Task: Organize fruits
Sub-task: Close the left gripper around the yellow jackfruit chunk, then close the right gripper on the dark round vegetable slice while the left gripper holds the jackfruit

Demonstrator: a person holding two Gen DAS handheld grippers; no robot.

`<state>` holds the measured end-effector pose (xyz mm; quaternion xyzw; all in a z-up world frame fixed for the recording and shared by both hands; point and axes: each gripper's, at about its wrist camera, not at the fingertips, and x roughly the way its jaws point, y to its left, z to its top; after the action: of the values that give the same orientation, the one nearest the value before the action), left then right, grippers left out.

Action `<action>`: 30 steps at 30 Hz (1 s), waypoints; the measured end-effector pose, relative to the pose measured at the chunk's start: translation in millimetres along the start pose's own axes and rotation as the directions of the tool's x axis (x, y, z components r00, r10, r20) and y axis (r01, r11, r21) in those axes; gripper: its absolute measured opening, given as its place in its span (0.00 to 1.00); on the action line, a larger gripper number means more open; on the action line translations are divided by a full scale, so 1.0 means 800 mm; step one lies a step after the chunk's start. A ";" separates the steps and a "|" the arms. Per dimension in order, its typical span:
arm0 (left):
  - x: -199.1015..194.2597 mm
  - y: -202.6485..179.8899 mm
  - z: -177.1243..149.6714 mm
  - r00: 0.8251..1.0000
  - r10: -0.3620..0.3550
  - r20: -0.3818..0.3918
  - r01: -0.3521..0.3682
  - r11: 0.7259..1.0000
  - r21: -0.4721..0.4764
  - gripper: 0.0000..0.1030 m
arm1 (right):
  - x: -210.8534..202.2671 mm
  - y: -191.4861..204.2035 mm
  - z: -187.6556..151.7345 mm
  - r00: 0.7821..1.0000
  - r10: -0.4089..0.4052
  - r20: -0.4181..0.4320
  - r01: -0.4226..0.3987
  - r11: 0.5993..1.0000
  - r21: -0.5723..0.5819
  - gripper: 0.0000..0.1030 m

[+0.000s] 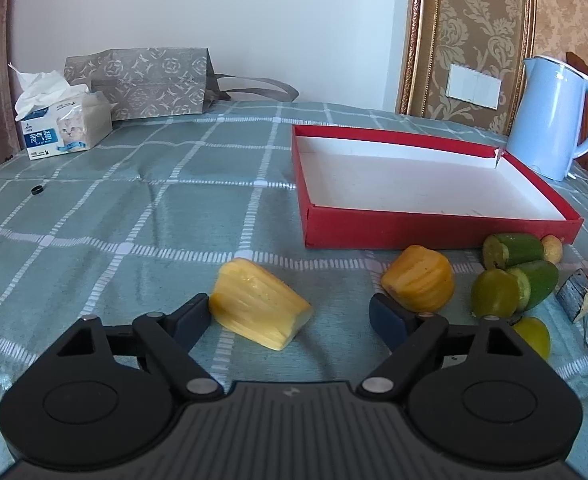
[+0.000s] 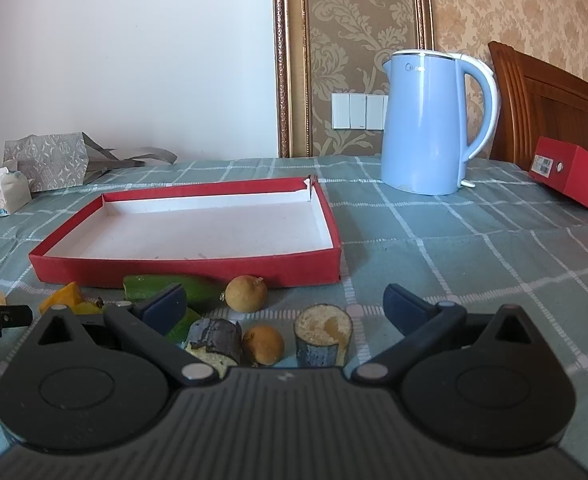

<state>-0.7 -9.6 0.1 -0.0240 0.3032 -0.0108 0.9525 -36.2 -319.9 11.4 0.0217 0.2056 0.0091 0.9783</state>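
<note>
My left gripper (image 1: 290, 314) is open low over the cloth, with a pale yellow fruit wedge (image 1: 260, 310) between its fingers, against the left finger. An orange fruit chunk (image 1: 420, 278) sits by the right finger. Green cucumber pieces (image 1: 514, 268) lie further right. The shallow red box (image 1: 434, 228) with a white inside stands empty behind them. My right gripper (image 2: 284, 306) is open, and between its fingers lie two dark eggplant pieces (image 2: 324, 336) and a small brown round fruit (image 2: 263, 345). Another brown fruit (image 2: 246, 288) and a cucumber piece (image 2: 166, 286) lie before the box (image 2: 190, 268).
A light blue kettle (image 2: 434, 124) stands behind the box on the right. A tissue pack (image 1: 62, 128) and a grey gift bag (image 1: 142, 80) sit at the far left. A red carton (image 2: 574, 174) lies at the right edge, by a wooden headboard.
</note>
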 end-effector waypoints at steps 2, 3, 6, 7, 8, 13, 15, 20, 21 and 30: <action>0.000 0.002 0.000 1.000 0.004 0.005 -0.004 1.000 -0.009 0.78 | 0.000 0.000 0.000 1.000 -0.001 0.004 0.001 1.000 0.002 1.00; -0.001 0.003 0.001 1.000 0.019 0.011 -0.019 1.000 -0.018 0.69 | 0.000 -0.001 0.000 1.000 -0.003 0.006 0.003 1.000 0.004 1.00; -0.002 0.011 0.002 0.999 0.034 0.021 -0.033 0.998 -0.046 0.57 | -0.002 -0.005 0.001 1.000 -0.009 0.016 0.008 1.000 0.020 1.00; -0.002 0.013 0.002 0.999 0.029 0.022 -0.028 0.998 -0.050 0.57 | -0.003 -0.008 0.001 1.000 -0.010 0.018 0.009 1.000 0.030 1.00; -0.002 0.013 0.003 0.999 0.030 0.022 -0.029 0.998 -0.051 0.56 | -0.003 -0.012 0.002 1.000 -0.010 0.020 0.009 0.999 0.042 1.00; -0.003 0.016 0.002 0.999 0.036 0.027 -0.034 0.998 -0.060 0.50 | -0.002 -0.024 0.002 1.000 0.002 0.014 -0.003 0.995 0.096 1.00; -0.004 0.017 0.002 0.999 0.034 0.029 -0.033 0.997 -0.063 0.49 | -0.002 -0.024 0.002 1.000 0.002 0.015 -0.003 0.995 0.096 1.00; -0.008 0.015 0.002 0.998 0.041 0.053 -0.038 0.998 -0.057 0.49 | -0.004 -0.021 0.002 1.000 -0.001 0.021 -0.001 0.997 0.078 1.00; -0.008 0.014 0.002 0.998 0.041 0.052 -0.038 0.998 -0.055 0.49 | -0.004 -0.021 0.002 1.000 -0.006 0.023 0.004 0.997 0.078 1.00; -0.011 0.019 0.003 0.997 0.032 0.064 -0.027 0.996 -0.080 0.49 | -0.004 -0.044 0.001 0.998 -0.057 -0.004 0.057 0.991 0.121 1.00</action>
<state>-6.3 5.9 6.5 -0.0576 0.2726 0.0160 0.9603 -38.6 -355.2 12.0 0.0749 0.2068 -0.0315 0.9750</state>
